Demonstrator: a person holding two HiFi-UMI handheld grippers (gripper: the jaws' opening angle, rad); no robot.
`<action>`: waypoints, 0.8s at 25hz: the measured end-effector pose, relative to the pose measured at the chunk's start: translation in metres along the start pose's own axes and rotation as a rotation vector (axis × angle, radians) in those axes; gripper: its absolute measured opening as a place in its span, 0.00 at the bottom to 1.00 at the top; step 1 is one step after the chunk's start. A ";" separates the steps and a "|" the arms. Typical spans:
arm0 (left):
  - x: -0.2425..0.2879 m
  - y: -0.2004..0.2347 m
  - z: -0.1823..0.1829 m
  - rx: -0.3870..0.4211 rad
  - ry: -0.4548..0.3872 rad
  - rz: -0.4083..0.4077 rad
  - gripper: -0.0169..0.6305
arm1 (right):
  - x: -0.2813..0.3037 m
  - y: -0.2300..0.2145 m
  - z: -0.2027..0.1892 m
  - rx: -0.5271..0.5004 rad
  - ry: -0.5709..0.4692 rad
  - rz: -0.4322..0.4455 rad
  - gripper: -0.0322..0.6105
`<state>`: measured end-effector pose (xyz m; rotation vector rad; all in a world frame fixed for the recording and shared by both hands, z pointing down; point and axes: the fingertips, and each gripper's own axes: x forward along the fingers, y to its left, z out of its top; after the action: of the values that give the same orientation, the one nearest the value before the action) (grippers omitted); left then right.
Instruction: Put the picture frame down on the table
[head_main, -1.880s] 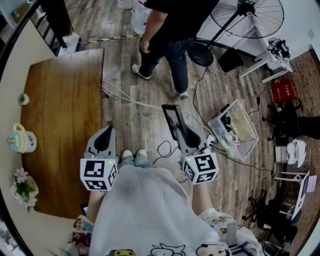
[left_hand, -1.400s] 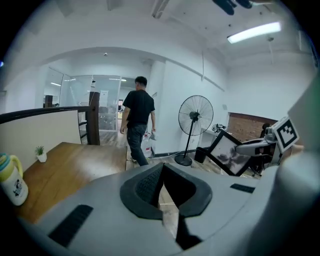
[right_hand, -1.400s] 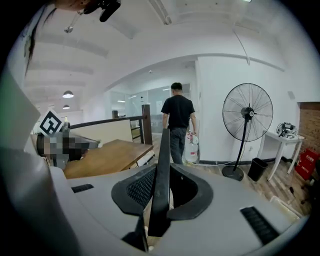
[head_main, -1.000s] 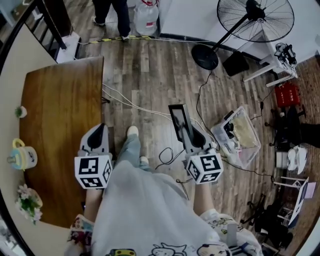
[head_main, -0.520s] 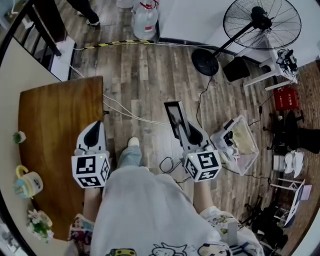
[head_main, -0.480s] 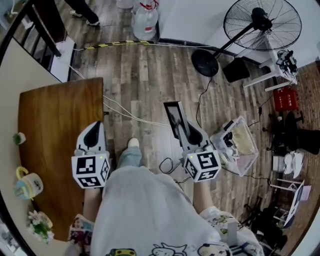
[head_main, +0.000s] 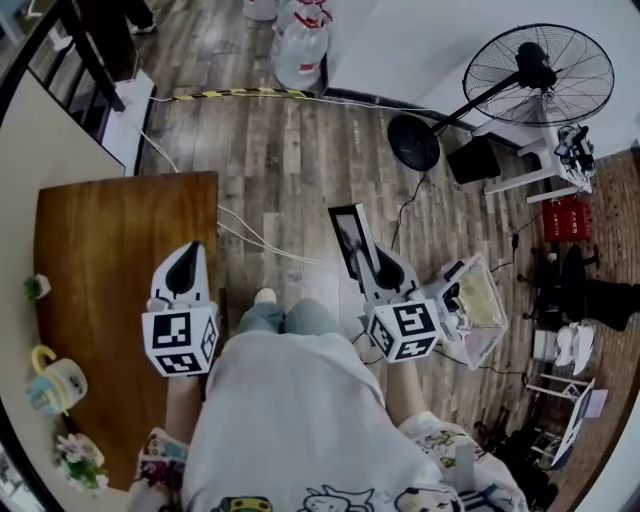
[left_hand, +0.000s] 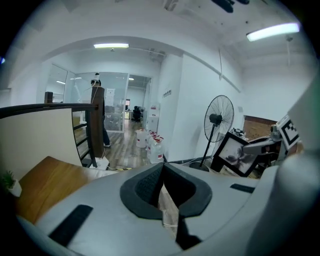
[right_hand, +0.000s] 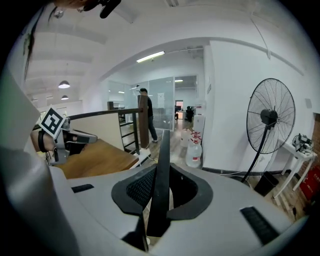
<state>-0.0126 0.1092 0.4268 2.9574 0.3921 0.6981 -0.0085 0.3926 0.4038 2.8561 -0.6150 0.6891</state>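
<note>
Step in hand, as I read it: carry to the table. The right gripper (head_main: 378, 265) is clamped on the picture frame (head_main: 349, 238), which is pinched edge-on btwn the pads and sticks out ahead over the wood floor, well apart from the table (head_main: 110, 270). The left gripper (head_main: 187, 262) is closed w/ nothing in it, over the table's near right edge. To do it well, keep the clamp firm, since a thin frame gripped by one edge can swing. Swing it across to the bare wood mid-table, clear of the mug (head_main: 55, 378) and small plant (head_main: 35, 288) at the far left. Watch the cables (head_main: 260, 240) underfoot. Lower till an edge touches, lean it flat, then let go. Move the left gripper aside or use it to steady the frame.
</note>
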 end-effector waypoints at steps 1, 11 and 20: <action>0.001 0.003 0.001 -0.009 -0.001 0.010 0.03 | 0.005 0.001 0.003 -0.008 0.003 0.012 0.14; -0.009 0.047 -0.001 -0.116 -0.014 0.196 0.03 | 0.084 0.032 0.043 -0.118 0.012 0.215 0.14; -0.028 0.108 0.007 -0.267 -0.058 0.484 0.03 | 0.193 0.104 0.105 -0.279 0.004 0.537 0.14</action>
<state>-0.0088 -0.0025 0.4232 2.8136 -0.4066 0.6377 0.1472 0.2057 0.4047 2.4363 -1.3810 0.6106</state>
